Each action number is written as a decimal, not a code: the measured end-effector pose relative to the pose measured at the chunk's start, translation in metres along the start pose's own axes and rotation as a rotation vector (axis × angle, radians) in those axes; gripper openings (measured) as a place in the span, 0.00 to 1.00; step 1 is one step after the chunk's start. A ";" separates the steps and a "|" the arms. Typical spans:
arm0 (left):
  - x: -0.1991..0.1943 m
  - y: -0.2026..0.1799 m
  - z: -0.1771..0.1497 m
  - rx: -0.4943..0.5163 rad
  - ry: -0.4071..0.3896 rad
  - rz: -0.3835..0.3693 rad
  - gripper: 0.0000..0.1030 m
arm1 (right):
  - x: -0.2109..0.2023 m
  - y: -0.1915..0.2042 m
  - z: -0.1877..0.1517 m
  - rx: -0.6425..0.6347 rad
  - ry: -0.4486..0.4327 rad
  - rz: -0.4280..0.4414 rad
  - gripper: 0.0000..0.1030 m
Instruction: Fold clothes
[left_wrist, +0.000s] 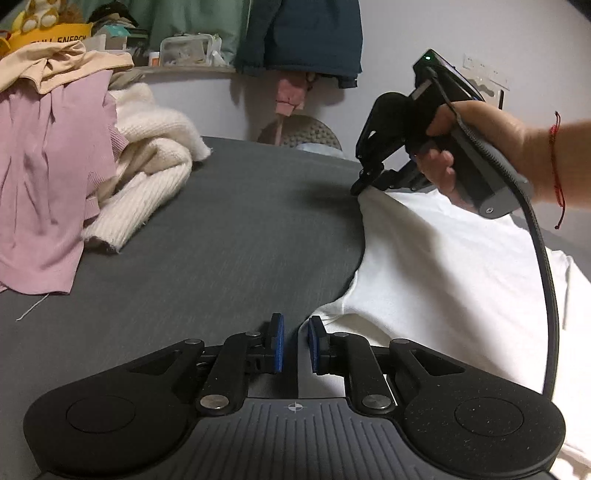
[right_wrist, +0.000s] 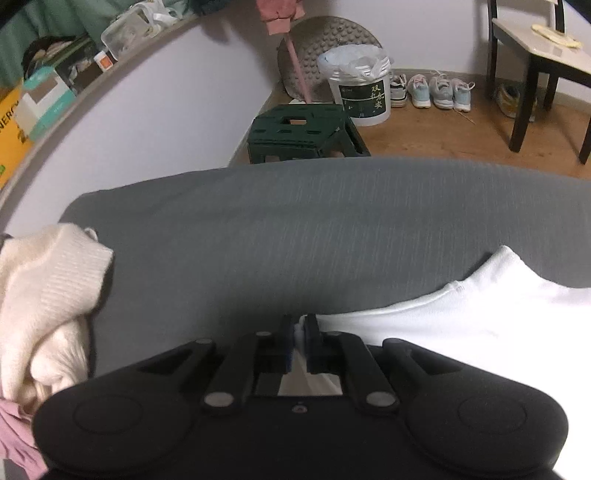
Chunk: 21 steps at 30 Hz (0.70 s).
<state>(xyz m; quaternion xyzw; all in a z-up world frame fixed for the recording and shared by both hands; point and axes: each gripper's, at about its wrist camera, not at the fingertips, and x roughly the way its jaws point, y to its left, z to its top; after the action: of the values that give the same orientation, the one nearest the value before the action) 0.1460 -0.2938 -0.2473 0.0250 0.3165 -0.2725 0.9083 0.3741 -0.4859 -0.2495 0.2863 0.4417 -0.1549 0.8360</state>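
A white garment (left_wrist: 443, 280) lies spread on the right side of the grey bed (left_wrist: 221, 240). Its ribbed edge runs to a point between the blue pads of my left gripper (left_wrist: 295, 343), which stand close together on it. A hand (left_wrist: 480, 147) holds my right gripper (left_wrist: 360, 186), which points down at the garment's far corner. In the right wrist view, my right gripper (right_wrist: 300, 332) is shut with a bit of the white garment (right_wrist: 461, 325) pinched between its pads.
A pile of clothes sits at the bed's left: a pink top (left_wrist: 48, 166), a cream knit (left_wrist: 147, 155) and a beige piece (left_wrist: 55, 62). Beyond the bed stand a green stool (right_wrist: 303, 133), a white bucket (right_wrist: 360, 92), shoes (right_wrist: 432, 92) and a chair (right_wrist: 535, 74).
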 end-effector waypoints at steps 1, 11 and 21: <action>-0.004 0.000 0.001 0.004 -0.016 -0.012 0.14 | -0.007 -0.003 0.001 -0.003 -0.005 0.007 0.17; -0.015 -0.038 0.008 0.117 -0.174 -0.181 0.14 | -0.069 -0.019 -0.009 -0.133 -0.060 0.098 0.43; 0.013 -0.039 -0.006 0.109 -0.010 -0.152 0.14 | -0.036 -0.016 -0.034 -0.074 -0.033 0.040 0.10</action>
<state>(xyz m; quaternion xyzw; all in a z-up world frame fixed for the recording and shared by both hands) 0.1311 -0.3316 -0.2546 0.0490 0.2974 -0.3575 0.8839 0.3240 -0.4776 -0.2404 0.2615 0.4275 -0.1264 0.8561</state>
